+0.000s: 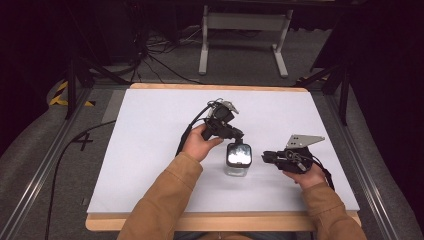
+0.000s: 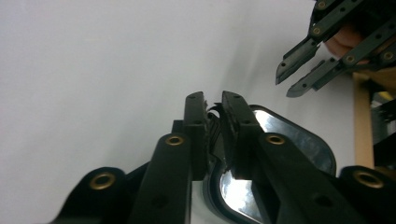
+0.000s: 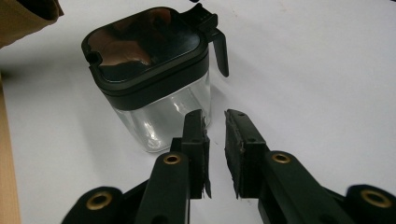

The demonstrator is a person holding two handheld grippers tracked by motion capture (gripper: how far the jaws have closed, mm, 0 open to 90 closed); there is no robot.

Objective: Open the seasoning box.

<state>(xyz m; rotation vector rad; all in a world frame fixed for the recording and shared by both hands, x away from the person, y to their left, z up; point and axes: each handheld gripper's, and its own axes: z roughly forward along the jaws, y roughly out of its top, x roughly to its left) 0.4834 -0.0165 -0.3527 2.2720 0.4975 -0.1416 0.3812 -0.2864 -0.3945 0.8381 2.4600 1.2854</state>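
1. One clear container (image 1: 237,161) with a glossy black lid stands upright on the white table (image 1: 150,150), near the front edge and between the two grippers.
2. The left gripper (image 1: 235,135) reaches over the container's far side. In the left gripper view its jaws stand almost together, a small black tab (image 2: 214,110) at the lid's edge caught in the narrow gap between them; the pads appear to press on it.
3. The right gripper (image 1: 266,156) hangs level just beside the container's right side, tips pointing at it and not touching.
4. In the right gripper view its jaws are parted by a narrow gap with nothing between them; the container (image 3: 156,74) sits just beyond the tips, its black handle (image 3: 219,44) hanging down from the lid's far corner.
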